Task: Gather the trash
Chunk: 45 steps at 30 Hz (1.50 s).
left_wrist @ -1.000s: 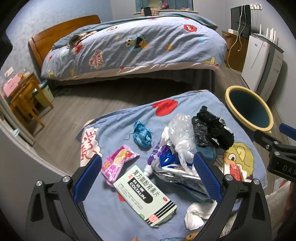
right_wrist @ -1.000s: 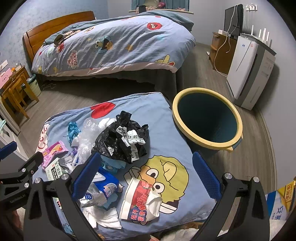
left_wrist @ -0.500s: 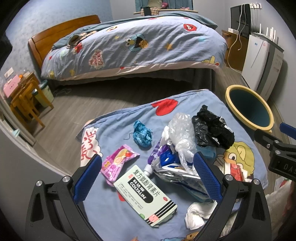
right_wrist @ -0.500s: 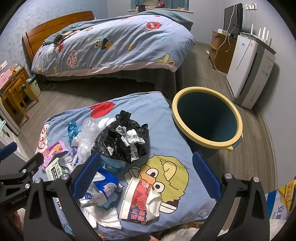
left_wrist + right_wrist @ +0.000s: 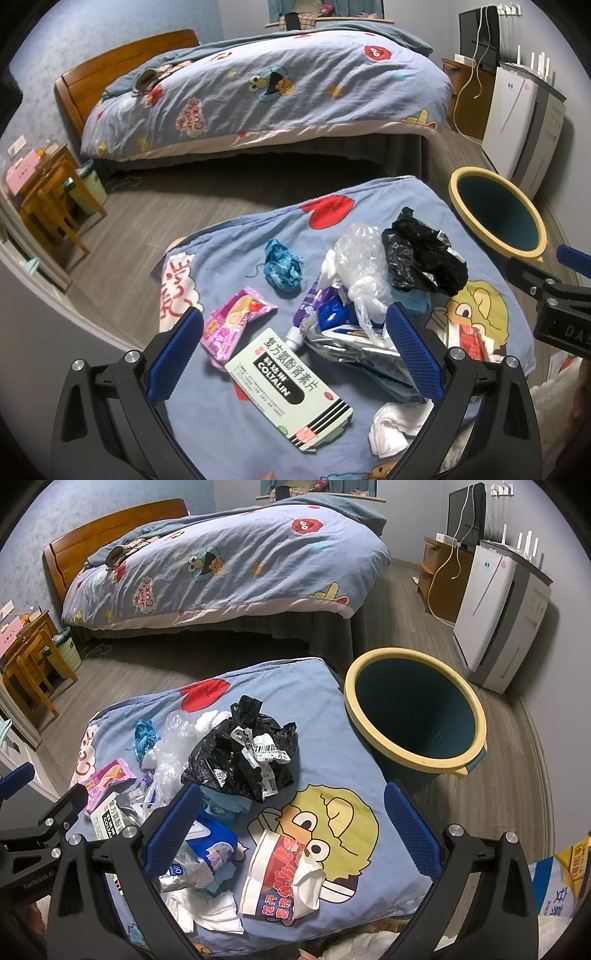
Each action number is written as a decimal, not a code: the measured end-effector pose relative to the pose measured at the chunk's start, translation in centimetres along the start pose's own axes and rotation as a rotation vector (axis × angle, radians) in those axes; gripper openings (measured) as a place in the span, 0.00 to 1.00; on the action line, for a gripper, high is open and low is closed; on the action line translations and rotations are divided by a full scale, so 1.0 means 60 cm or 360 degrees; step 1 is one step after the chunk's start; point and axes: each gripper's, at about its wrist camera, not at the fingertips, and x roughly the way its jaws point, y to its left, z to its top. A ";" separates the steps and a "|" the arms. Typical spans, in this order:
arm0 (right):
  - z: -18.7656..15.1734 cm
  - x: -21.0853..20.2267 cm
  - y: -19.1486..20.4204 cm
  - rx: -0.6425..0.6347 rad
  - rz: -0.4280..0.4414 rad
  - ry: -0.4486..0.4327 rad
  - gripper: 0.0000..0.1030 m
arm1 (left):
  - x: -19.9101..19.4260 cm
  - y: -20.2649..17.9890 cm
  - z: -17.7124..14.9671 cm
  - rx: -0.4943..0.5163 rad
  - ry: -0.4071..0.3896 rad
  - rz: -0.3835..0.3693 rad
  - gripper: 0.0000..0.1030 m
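Green-white medicine box (image 5: pixel 289 387) reading "COLTALIN" in white on a black band, Chinese characters above it; lying flat at the near side of the blue cartoon cloth (image 5: pixel 236 251). Pink snack wrapper (image 5: pixel 232 325) sitting just left of the box, touching its corner; print too small to read. Red-and-white packet (image 5: pixel 282 880) showing red Chinese characters, lying on the yellow cartoon face. Blue wet-wipes pack (image 5: pixel 208 843) showing "80". Black plastic bag (image 5: pixel 242 757) carrying white barcode labels, text unreadable. Bed quilt (image 5: pixel 258 88) printing "ME WANT COOKIE". "DAS" visible on the right gripper body in the left wrist view.

Left gripper (image 5: pixel 291 354) hanging spread wide, gripping nothing, blue pads straddling the medicine box and the silver foil packet (image 5: pixel 347 339) from above; contact cannot be told. Right gripper (image 5: pixel 291 827) also gaping wide, holding nothing, pads flanking the red-and-white packet and the cartoon face.

Trash piling at the middle of the cloth: clear plastic bag (image 5: pixel 364 258) leaning against the black bag, crumpled blue scrap (image 5: pixel 282 267) sitting apart to the left, white tissue (image 5: pixel 395 424) at the near edge. Yellow-rimmed trash bin (image 5: pixel 413 709) standing on the floor just beside the cloth's right edge, mouth unobstructed. Bare cloth showing along the far edge and left side.
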 end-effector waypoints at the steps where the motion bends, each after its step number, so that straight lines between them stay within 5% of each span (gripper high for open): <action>1: 0.004 0.001 -0.003 0.0016 -0.0007 0.0016 0.95 | 0.001 0.000 -0.002 -0.0003 -0.0001 -0.0010 0.95; 6: 0.052 0.016 -0.030 0.0007 -0.0023 0.0115 0.95 | 0.015 -0.003 -0.003 0.0030 0.0022 -0.0038 0.95; 12: 0.128 0.041 -0.052 -0.0262 0.0086 0.0127 0.94 | 0.053 -0.026 0.023 0.0099 0.0108 -0.0131 0.95; 16: 0.144 0.096 -0.064 -0.0193 0.0302 0.0189 0.94 | 0.088 -0.046 0.038 0.0162 0.0129 -0.0130 0.94; 18: 0.137 0.120 -0.063 -0.0093 0.0428 0.0289 0.77 | 0.112 -0.052 0.044 0.0182 0.0168 -0.0146 0.92; 20: 0.124 0.151 -0.051 -0.0060 0.0513 0.0430 0.66 | 0.131 -0.059 0.045 0.0215 0.0198 -0.0134 0.83; 30: 0.109 0.192 -0.004 -0.0149 0.0709 0.0585 0.35 | 0.187 -0.079 0.022 0.0255 0.0390 -0.0224 0.43; 33: 0.110 0.199 -0.004 -0.0147 0.0724 0.0613 0.15 | 0.192 -0.085 0.021 0.0284 0.0407 -0.0239 0.24; 36: 0.116 0.192 -0.009 -0.0132 0.0755 0.0586 0.11 | 0.188 -0.087 0.025 0.0276 0.0390 -0.0265 0.06; 45: 0.157 0.126 -0.042 -0.0075 0.0781 0.0334 0.09 | 0.125 -0.072 0.067 0.0205 0.0157 -0.0253 0.02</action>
